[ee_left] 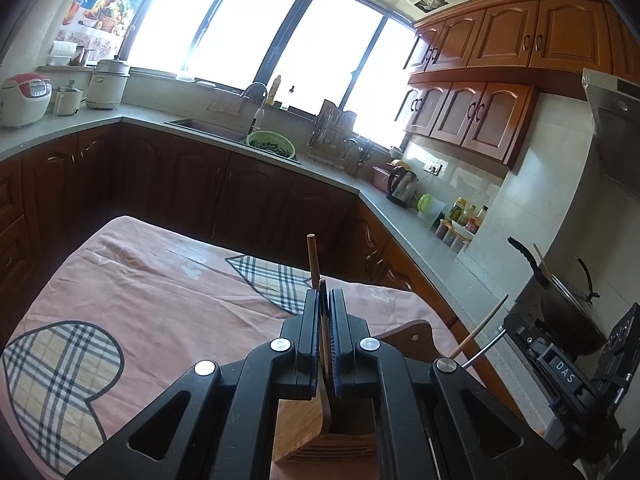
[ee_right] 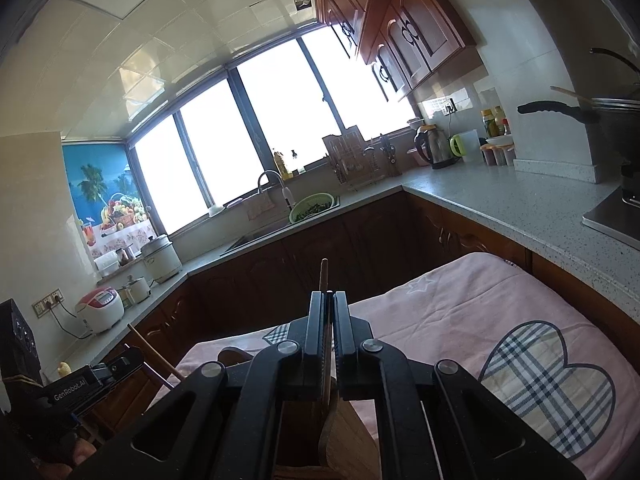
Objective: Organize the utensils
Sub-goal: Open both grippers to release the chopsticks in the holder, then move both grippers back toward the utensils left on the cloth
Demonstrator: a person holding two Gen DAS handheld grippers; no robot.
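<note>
Now your left gripper (ee_left: pixel 325 300) and right gripper (ee_right: pixel 329 300) each clamp wooden chopsticks (ee_left: pixel 314 260) above the wooden holder (ee_left: pixel 316 436), ready to slot in.

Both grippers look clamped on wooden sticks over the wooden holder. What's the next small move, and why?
Probably lower both a little further before letting go. The left gripper is shut on wooden chopsticks and the right gripper on a wooden utensil handle, both standing upright above the wooden utensil holder, whose opening sits just beneath the jaws.
</note>
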